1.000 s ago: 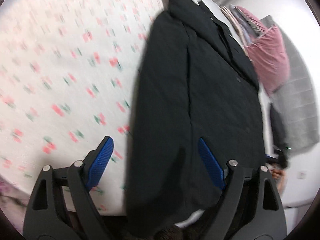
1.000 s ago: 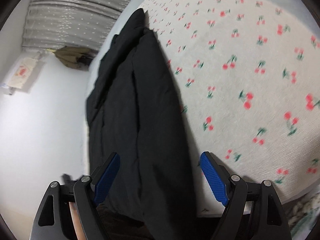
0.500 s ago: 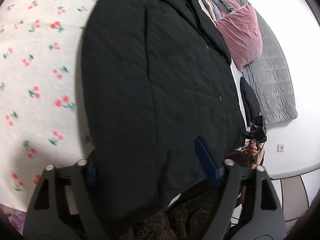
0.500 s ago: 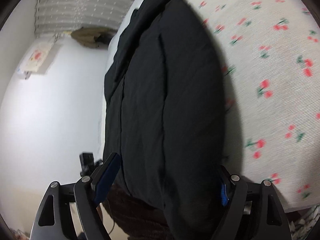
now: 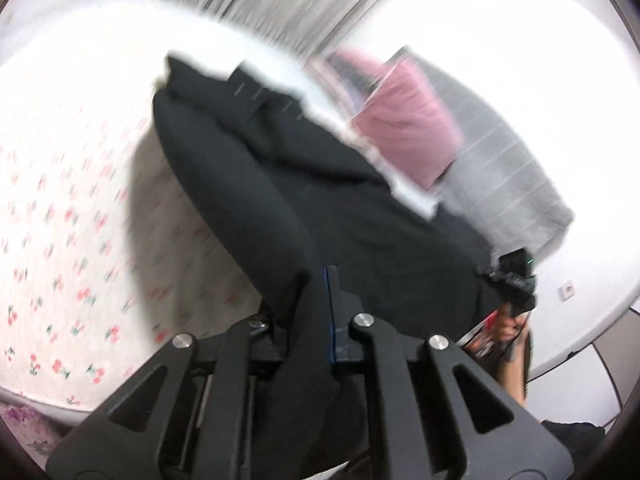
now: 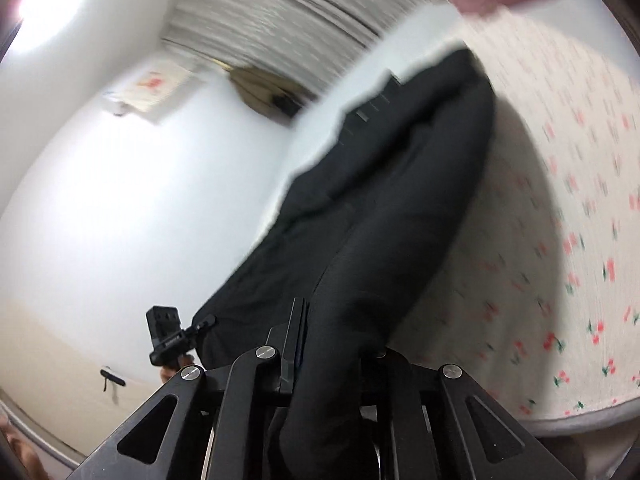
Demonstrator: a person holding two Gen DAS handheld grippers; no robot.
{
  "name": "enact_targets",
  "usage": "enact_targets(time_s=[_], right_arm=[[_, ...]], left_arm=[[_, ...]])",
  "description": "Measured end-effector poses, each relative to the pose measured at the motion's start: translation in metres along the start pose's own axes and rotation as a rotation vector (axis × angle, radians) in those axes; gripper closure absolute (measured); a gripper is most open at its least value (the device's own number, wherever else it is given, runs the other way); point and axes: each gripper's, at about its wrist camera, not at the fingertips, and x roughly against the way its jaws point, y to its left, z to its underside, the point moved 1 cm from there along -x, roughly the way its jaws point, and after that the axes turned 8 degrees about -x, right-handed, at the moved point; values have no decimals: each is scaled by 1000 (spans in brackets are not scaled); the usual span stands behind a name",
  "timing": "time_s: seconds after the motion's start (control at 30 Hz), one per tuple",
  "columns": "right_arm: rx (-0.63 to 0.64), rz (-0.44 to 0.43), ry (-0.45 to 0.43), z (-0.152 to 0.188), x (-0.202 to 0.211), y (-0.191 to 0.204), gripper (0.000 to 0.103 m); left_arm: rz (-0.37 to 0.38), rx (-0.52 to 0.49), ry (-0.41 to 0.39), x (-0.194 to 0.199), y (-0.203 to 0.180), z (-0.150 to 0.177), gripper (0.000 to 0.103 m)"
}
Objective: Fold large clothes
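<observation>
Both grippers had just clamped down on the black coat (image 5: 256, 184): left gripper (image 5: 310, 312) and right gripper (image 6: 332, 340) each with jaws pinched tight on its near hem, the rest draped over the cherry-print bed (image 5: 72, 208).

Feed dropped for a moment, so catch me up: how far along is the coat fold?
Done: the black coat lies as a long narrow strip on the cherry-print bedspread. In hand: the left gripper and right gripper have just closed on its near end. Left: the crosswise fold toward the collar, not yet made.
</observation>
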Motion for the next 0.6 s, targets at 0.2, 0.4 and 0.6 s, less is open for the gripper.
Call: enact_targets(time_s=[0.2, 0.4, 0.6], right_arm=[[122, -88, -104, 13, 37, 59, 90], [214, -105, -235, 36, 111, 105, 90], [187, -73, -293, 17, 122, 125, 90]], left_arm=[[102, -91, -211, 63, -50, -7, 93], [145, -161, -355, 129, -80, -7, 93], [42, -129, -415, 130, -69, -18, 91]])
